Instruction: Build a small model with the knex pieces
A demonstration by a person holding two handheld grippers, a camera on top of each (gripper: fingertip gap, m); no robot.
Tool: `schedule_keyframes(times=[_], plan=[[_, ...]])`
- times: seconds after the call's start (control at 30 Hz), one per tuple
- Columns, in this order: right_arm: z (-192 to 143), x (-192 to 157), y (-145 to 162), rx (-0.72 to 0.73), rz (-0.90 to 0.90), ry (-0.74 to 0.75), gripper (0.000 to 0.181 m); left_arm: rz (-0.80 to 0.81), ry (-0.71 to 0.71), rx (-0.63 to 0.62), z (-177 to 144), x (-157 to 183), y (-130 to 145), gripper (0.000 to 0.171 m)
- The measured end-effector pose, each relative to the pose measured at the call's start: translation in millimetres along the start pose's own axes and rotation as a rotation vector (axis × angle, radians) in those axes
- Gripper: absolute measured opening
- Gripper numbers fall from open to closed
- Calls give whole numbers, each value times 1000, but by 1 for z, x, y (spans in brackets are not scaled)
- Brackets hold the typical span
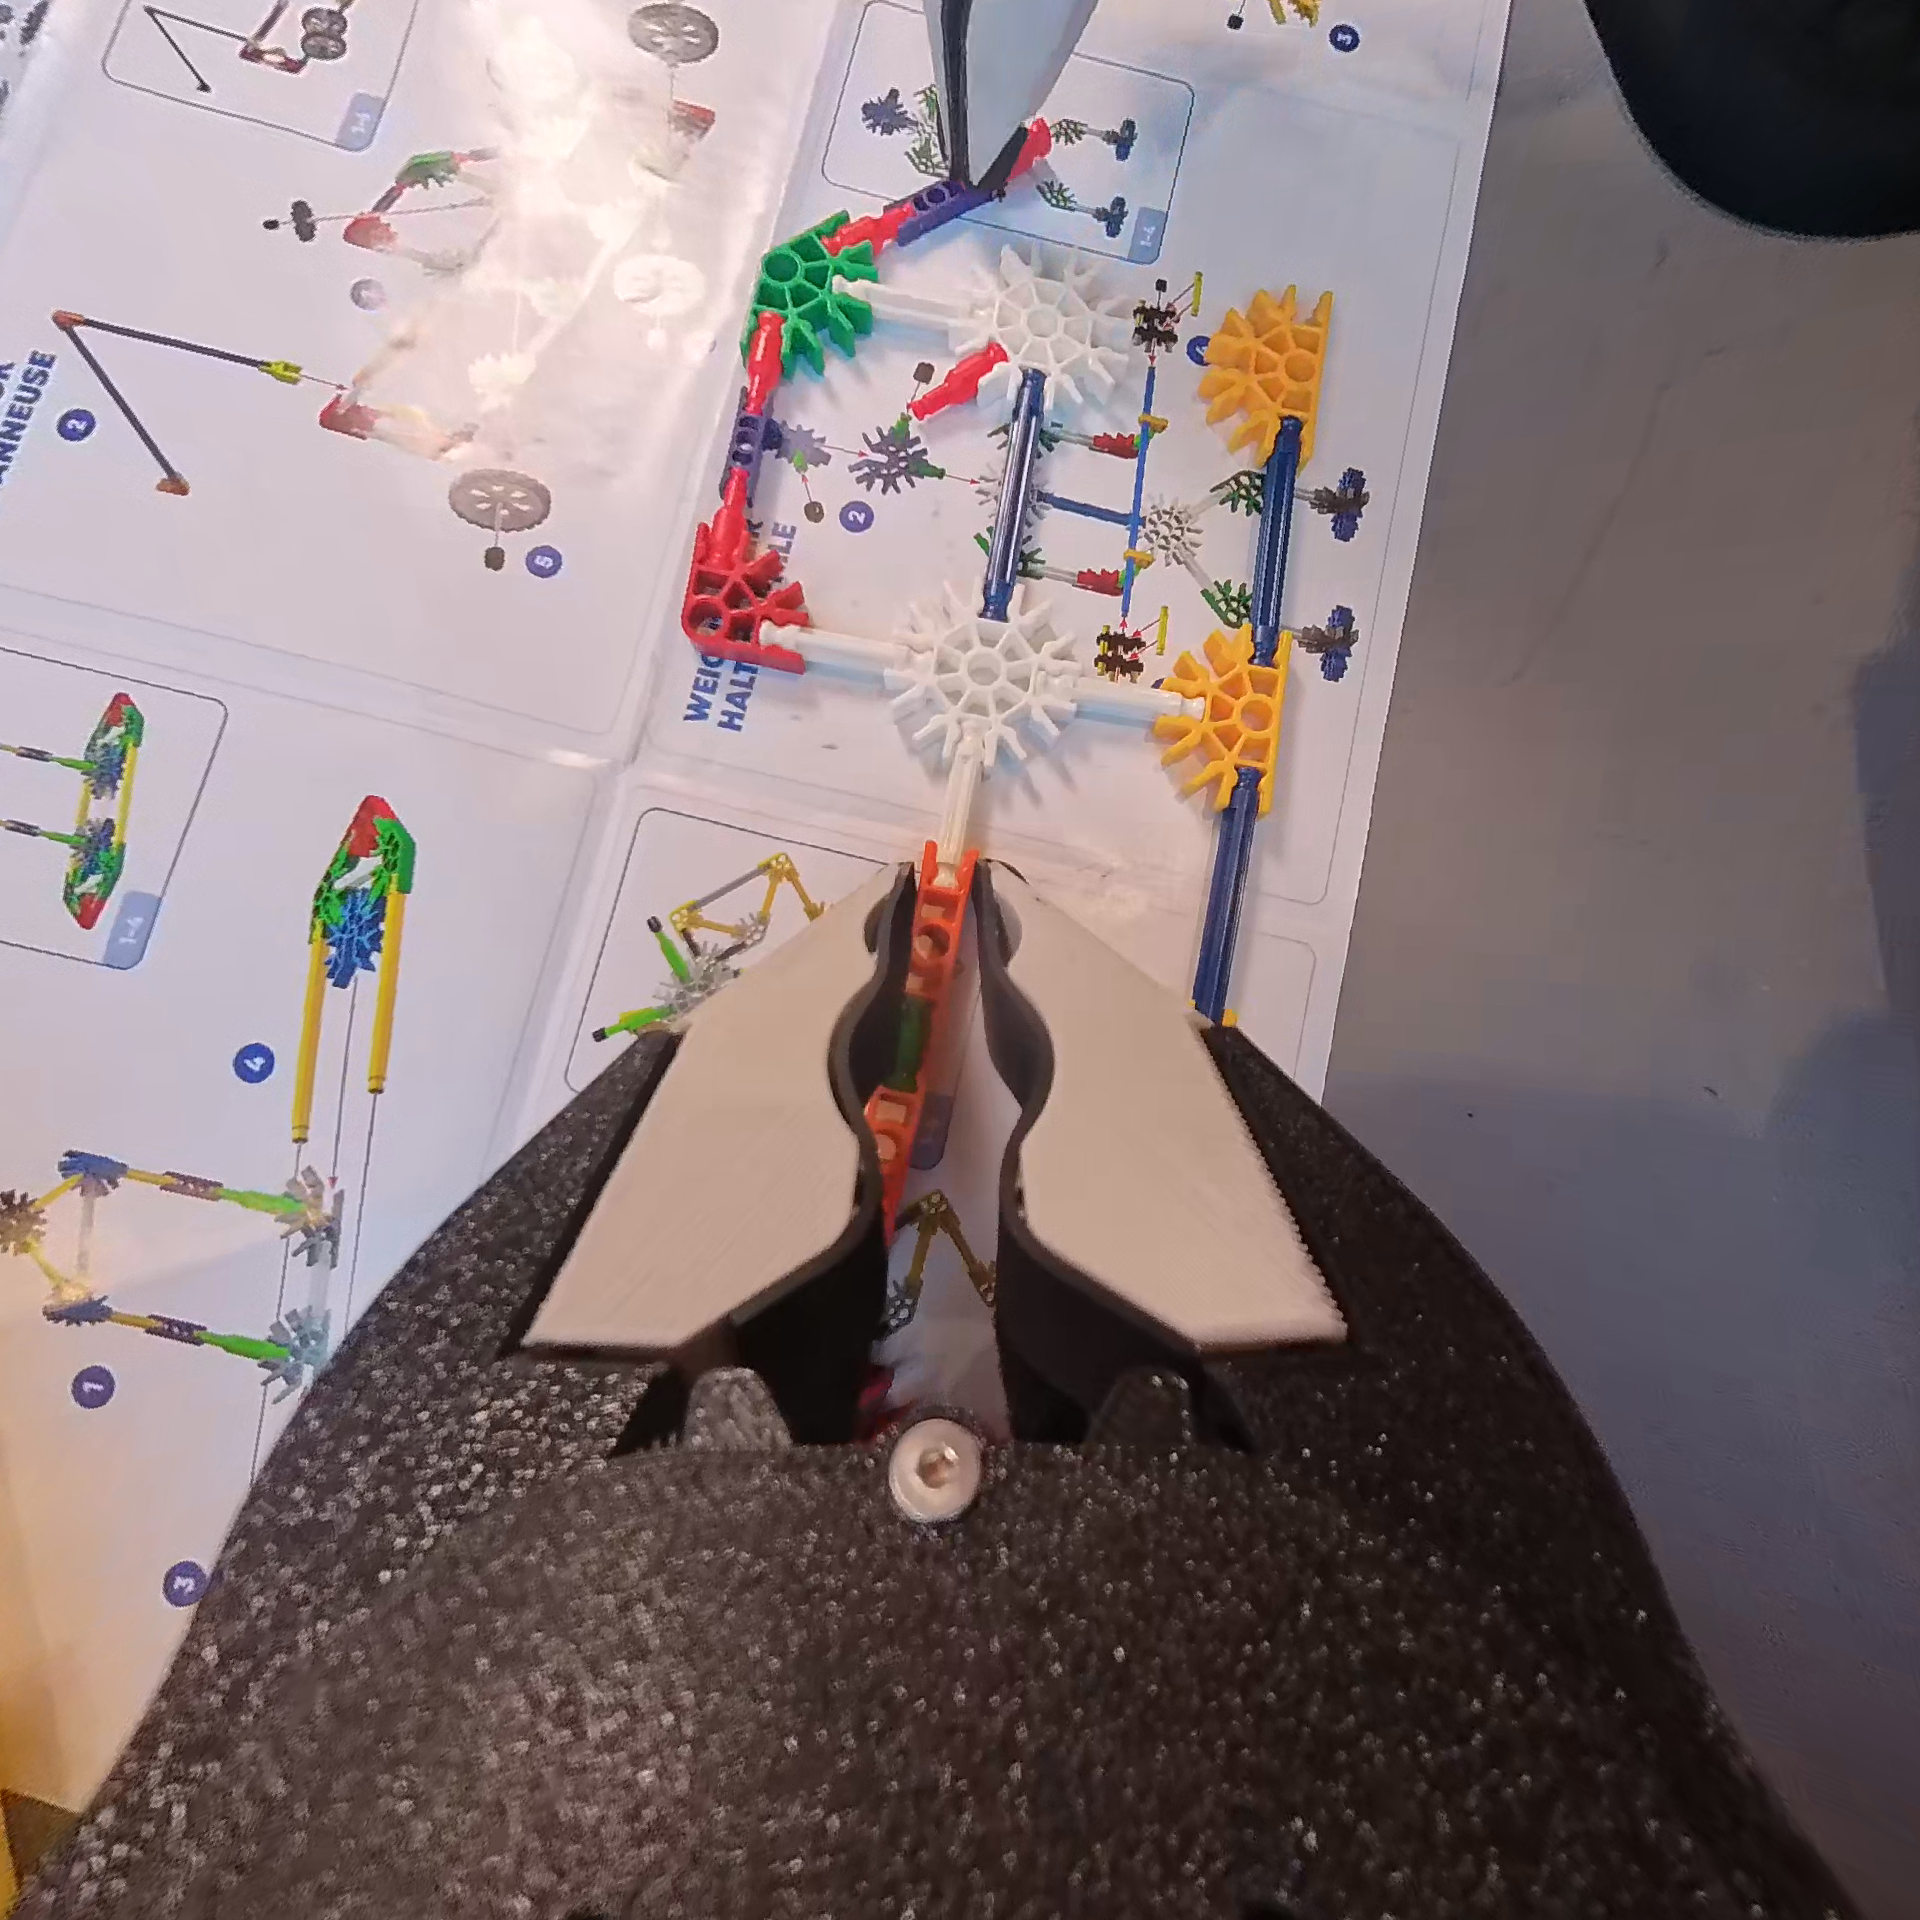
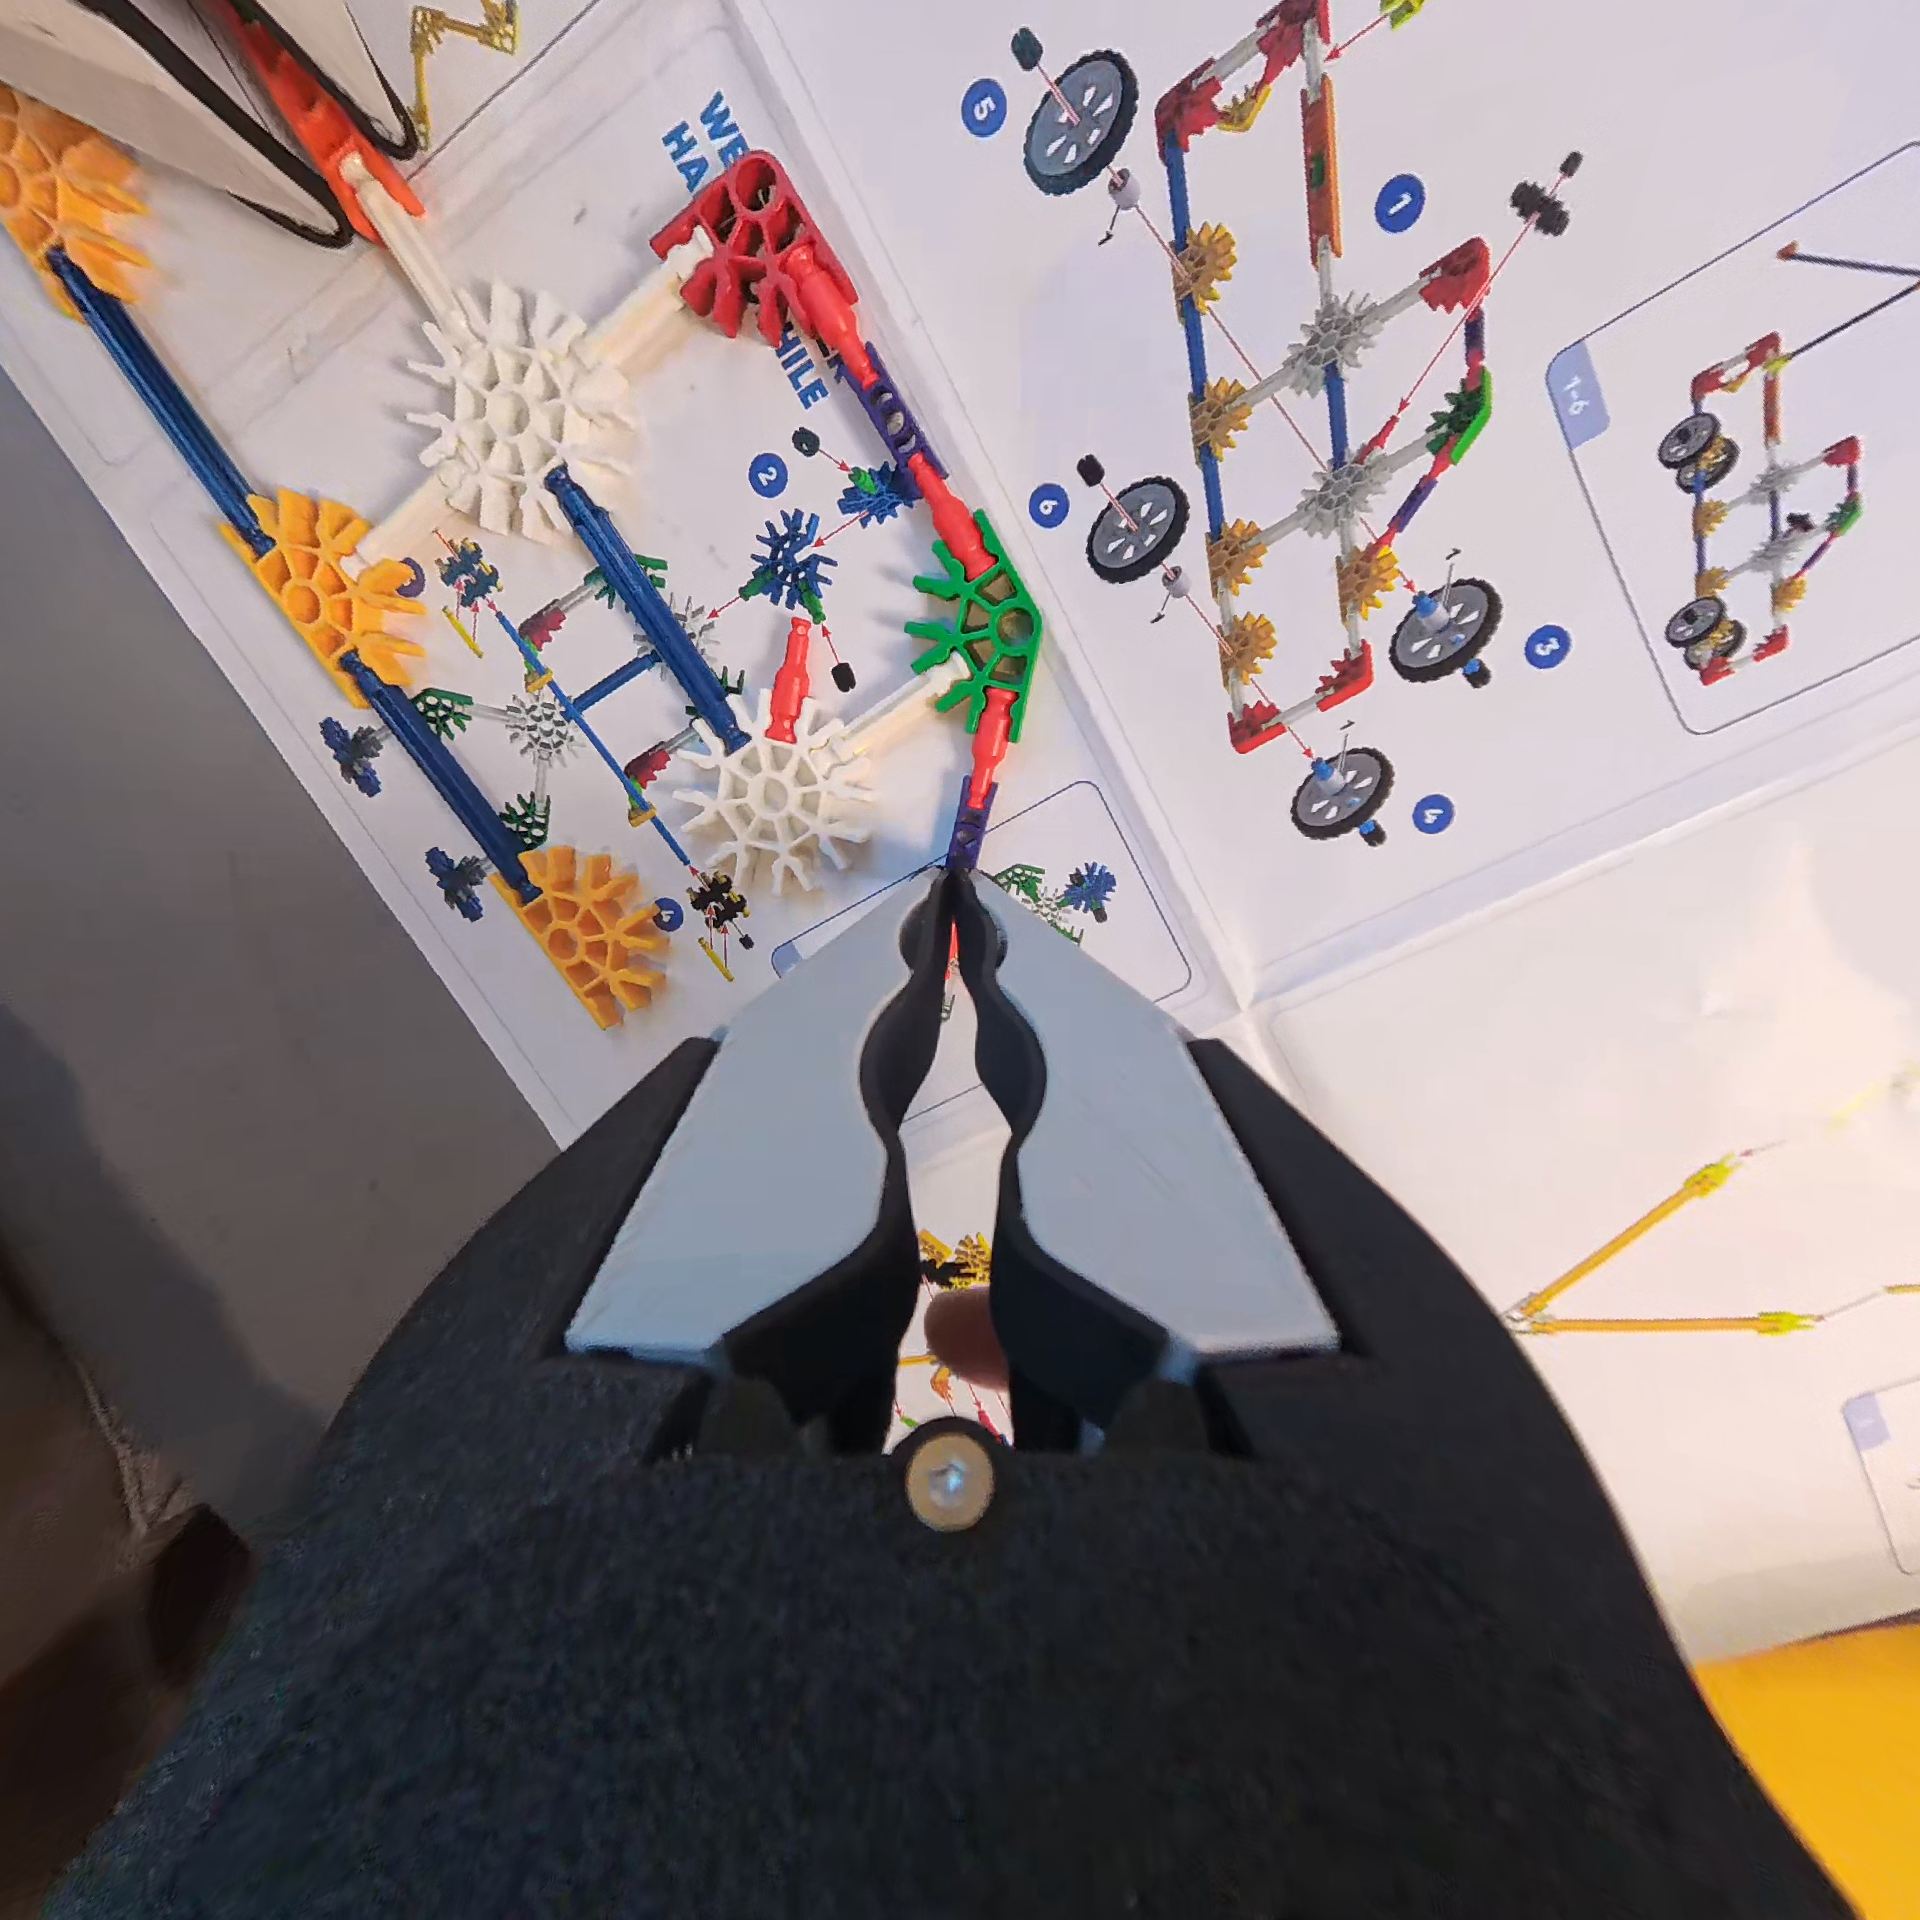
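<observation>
A flat rod-and-connector frame lies on a printed instruction sheet (image 1: 416,623). It has two white snowflake connectors (image 1: 982,675), a green connector (image 1: 805,286), a red corner connector (image 1: 738,608), yellow connectors (image 1: 1231,717) and blue rods (image 1: 1013,494). My left gripper (image 1: 943,883) is shut on an orange connector (image 1: 935,935) that sits on a white rod (image 1: 961,800) leading into the near white snowflake. My right gripper (image 2: 951,883) is shut on a purple connector (image 2: 971,821) at the end of the chain past the green connector (image 2: 982,623). The right gripper also shows in the left wrist view (image 1: 982,166).
The sheet (image 2: 1558,935) lies on a grey tabletop (image 1: 1662,831) and its edge runs just past the yellow connectors. A dark object (image 1: 1766,104) sits at the far right. A yellow surface (image 2: 1829,1787) borders the sheet near my right gripper. Left tips to right tips: about 15 centimeters.
</observation>
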State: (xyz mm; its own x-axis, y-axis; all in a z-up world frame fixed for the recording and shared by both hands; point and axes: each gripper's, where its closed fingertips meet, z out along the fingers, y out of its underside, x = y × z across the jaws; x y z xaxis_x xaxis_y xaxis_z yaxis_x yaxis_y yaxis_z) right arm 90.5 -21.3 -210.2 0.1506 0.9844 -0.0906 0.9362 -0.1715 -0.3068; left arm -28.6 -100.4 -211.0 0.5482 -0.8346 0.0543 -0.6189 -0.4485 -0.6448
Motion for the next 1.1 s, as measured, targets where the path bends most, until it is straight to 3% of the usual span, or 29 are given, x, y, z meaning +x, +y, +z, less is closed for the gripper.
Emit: schedule_keyframes(times=[0.13, 0.3, 0.47, 1.1], plan=[[0, 0, 0, 50, -4, 45, 0, 6, -3, 0, 0, 0, 0, 9], [-2, 0, -1, 212, 50, 107, 0, -2, 4, 4, 0, 0, 0, 9], [-25, 6, -6, 352, 157, 60, 4, -4, 3, 2, 0, 0, 0, 9], [0, 0, -1, -41, -75, 9, 0, -3, 3, 6, 0, 0, 0, 9]])
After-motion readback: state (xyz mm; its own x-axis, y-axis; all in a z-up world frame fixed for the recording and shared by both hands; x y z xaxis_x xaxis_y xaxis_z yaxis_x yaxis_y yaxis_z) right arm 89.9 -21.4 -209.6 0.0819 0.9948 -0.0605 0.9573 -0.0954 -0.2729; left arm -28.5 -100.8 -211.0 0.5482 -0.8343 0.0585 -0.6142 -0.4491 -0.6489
